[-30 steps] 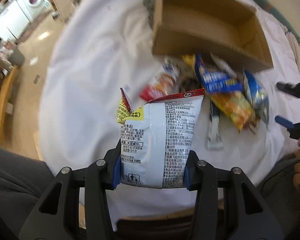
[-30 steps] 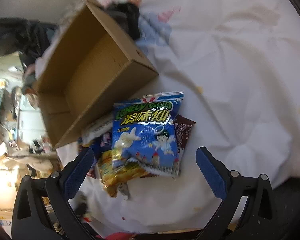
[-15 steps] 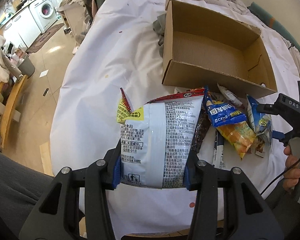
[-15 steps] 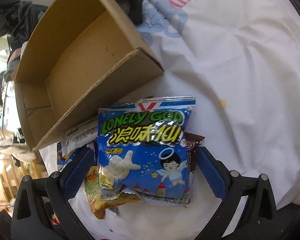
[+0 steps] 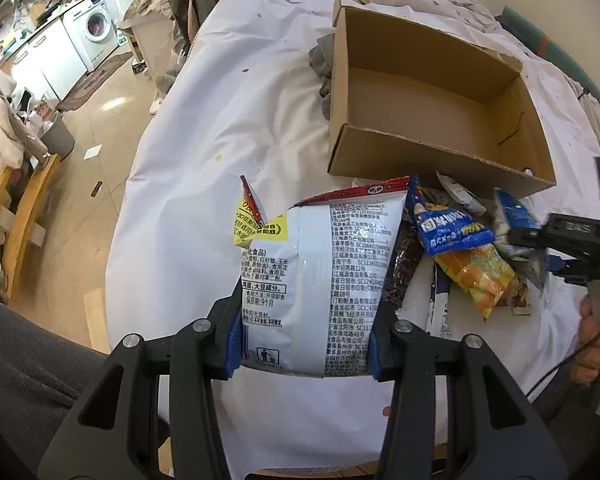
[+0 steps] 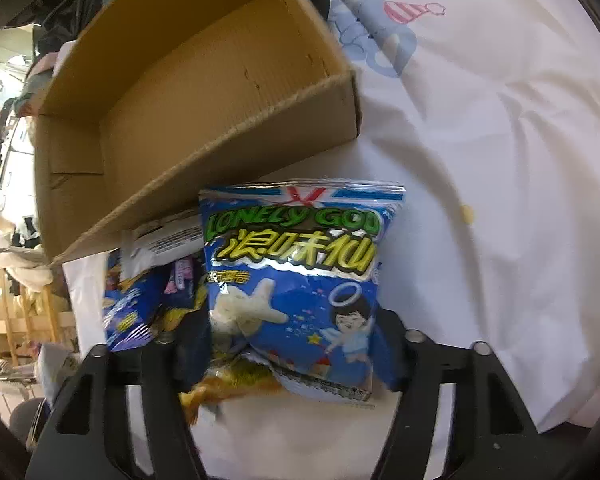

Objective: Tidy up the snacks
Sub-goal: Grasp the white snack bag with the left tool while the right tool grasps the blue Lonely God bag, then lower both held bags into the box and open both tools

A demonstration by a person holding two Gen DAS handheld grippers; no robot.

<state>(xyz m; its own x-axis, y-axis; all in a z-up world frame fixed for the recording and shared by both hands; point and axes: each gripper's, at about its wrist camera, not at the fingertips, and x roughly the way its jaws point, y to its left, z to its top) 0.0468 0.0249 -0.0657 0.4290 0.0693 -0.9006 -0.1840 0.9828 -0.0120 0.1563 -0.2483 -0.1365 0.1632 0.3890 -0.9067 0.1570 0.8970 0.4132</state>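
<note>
My left gripper [image 5: 302, 344] is shut on a white snack bag with a red top edge [image 5: 320, 276], held above the near table edge. An open cardboard box [image 5: 432, 120] stands beyond it, with nothing in it. My right gripper [image 6: 290, 344] is closed around the lower part of a blue Lonely God snack bag [image 6: 296, 280], which lies just in front of the box [image 6: 188, 92]. The right gripper also shows in the left wrist view [image 5: 556, 256] at the right side of a pile of snack packets [image 5: 468, 256].
A white cloth [image 5: 204, 168] covers the table. More packets [image 6: 140, 296] lie left of the blue bag, against the box's near wall. Dark clothing [image 5: 324, 60] lies by the box's far left corner. Floor and a washing machine [image 5: 94, 26] lie off the table's left edge.
My right gripper moved forward onto the blue Lonely God bag and closed its fingers on it. My left gripper kept its hold on the white bag and drew back slightly from the box.
</note>
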